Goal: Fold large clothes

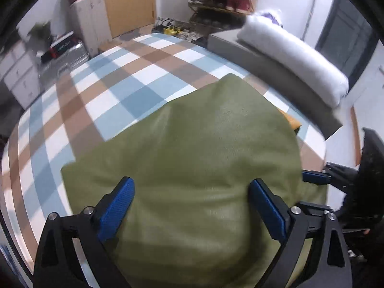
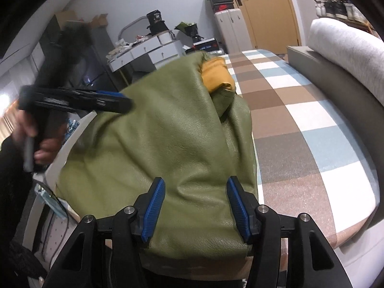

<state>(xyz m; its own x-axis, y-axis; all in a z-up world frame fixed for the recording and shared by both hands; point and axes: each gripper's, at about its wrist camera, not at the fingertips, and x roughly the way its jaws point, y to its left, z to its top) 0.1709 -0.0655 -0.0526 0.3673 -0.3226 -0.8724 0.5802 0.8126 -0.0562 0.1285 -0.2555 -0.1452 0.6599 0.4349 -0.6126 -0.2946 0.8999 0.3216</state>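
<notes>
We see the olive leather jacket [image 2: 168, 144], supple yet heavy, bunched on the checked bed [image 2: 312, 124], with left claw [image 1: 192, 206] spread wide and right claw [image 2: 195, 206] half open, both empty; we judge its hem edges the best hold.

Jacket [image 2: 168, 132] on bed [image 2: 300, 124]

Left claw [image 1: 192, 206] wide open and angled steeply down, right claw [image 2: 195, 210] half-open, lower.
</notes>
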